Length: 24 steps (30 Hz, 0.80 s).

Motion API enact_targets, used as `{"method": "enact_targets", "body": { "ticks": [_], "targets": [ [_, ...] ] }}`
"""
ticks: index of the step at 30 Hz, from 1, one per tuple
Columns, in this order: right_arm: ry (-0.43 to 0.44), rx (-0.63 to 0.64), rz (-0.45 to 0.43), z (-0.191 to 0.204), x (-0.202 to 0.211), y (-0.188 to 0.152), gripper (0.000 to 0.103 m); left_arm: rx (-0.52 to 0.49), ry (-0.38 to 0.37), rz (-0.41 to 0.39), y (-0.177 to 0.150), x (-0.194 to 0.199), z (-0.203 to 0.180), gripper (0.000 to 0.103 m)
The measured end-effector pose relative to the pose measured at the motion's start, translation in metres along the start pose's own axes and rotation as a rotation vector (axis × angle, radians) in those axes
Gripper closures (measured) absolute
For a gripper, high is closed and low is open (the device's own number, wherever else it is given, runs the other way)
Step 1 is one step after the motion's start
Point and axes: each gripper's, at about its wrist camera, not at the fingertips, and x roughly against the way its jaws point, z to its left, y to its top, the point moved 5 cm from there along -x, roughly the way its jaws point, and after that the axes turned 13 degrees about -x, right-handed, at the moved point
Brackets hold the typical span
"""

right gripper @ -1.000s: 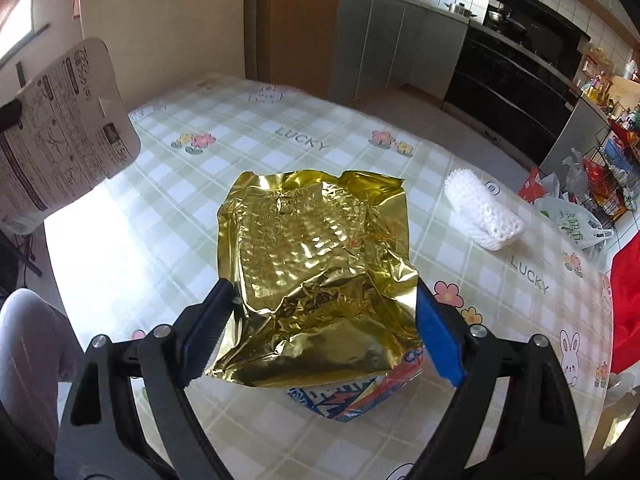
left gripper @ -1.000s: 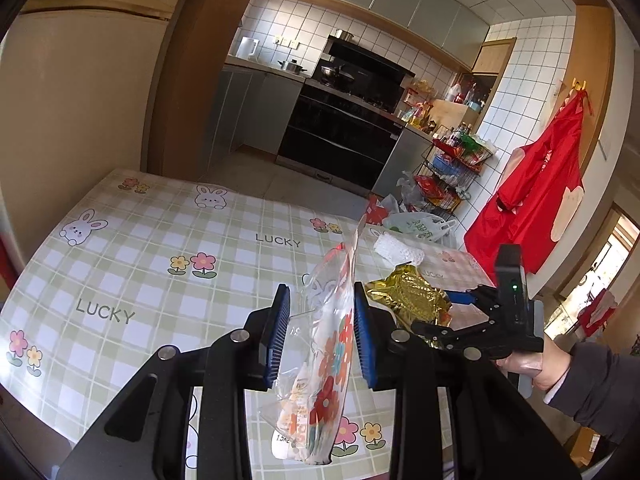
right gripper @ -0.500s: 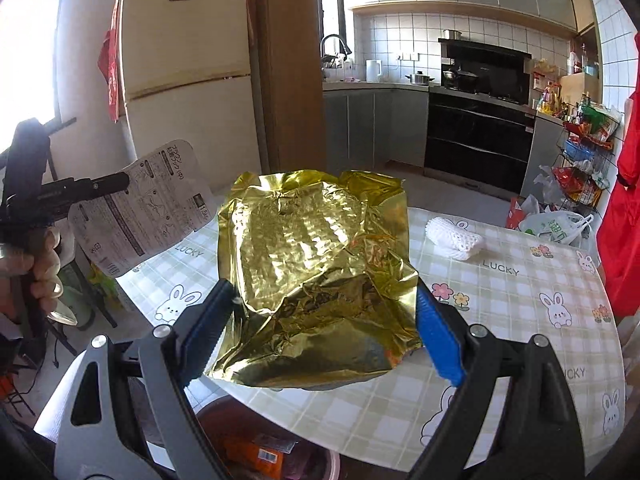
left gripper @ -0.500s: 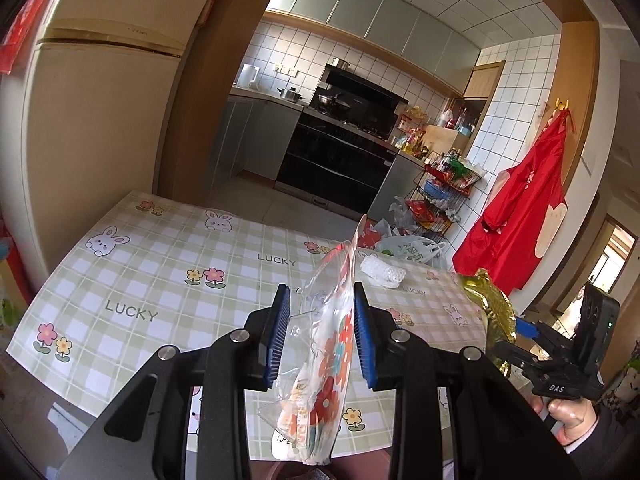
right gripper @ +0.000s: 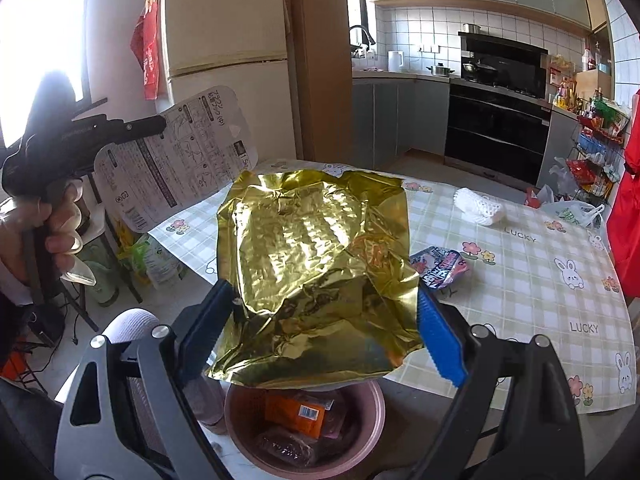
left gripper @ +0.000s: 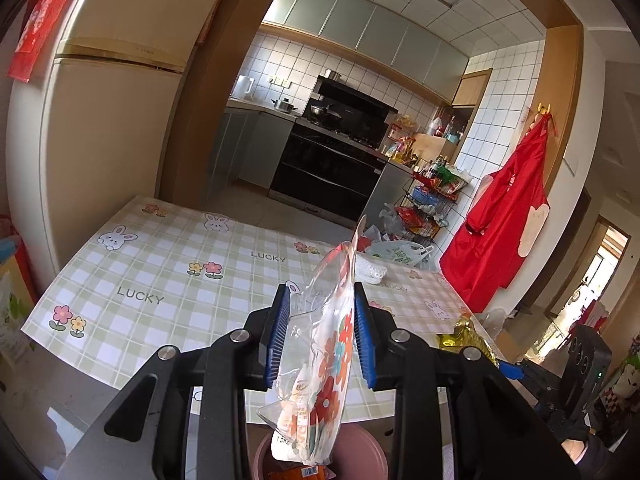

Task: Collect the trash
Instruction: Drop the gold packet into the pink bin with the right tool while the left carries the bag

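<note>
My left gripper (left gripper: 322,340) is shut on a clear plastic wrapper with a flower print (left gripper: 326,364), held edge-on above a pink bin (left gripper: 364,454) beside the table. The wrapper's printed back (right gripper: 180,160) shows in the right wrist view at the left gripper (right gripper: 158,125). My right gripper (right gripper: 324,328) is shut on a crumpled gold foil bag (right gripper: 316,268), held over the same pink bin (right gripper: 304,424), which holds orange and dark packets. The gold bag (left gripper: 464,336) and right gripper (left gripper: 510,370) show at lower right in the left wrist view.
A checked tablecloth (right gripper: 540,280) covers the table (left gripper: 160,280). On it lie a white foam net (right gripper: 480,206) and a colourful snack wrapper (right gripper: 440,268). A fridge (right gripper: 228,60), a red apron (left gripper: 508,220) and a wire rack (left gripper: 432,200) stand around.
Both grippers have pulled back off the table with their wrappers and now hang over the pink bin by the table's edge. A colourful wrapper that lay under the gold bag stays on the table.
</note>
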Motion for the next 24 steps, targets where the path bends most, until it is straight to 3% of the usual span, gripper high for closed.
{"method": "enact_targets", "body": {
  "ticks": [11, 13, 16, 24],
  "targets": [
    [0.020, 0.017, 0.055, 0.010, -0.014, -0.010, 0.012, 0.002, -0.020, 0.000, -0.002, 0.002, 0.000, 0.073],
    [0.034, 0.022, 0.064, 0.012, -0.016, -0.012, 0.006, 0.002, -0.025, 0.003, -0.003, 0.000, -0.001, 0.073],
    [0.035, 0.023, 0.061, 0.013, -0.017, -0.011, 0.006, -0.001, -0.031, 0.009, -0.004, -0.003, -0.002, 0.073],
    [-0.036, -0.017, -0.037, -0.003, 0.002, 0.007, 0.006, -0.009, -0.069, 0.027, -0.007, -0.011, -0.011, 0.073]
  ]
}}
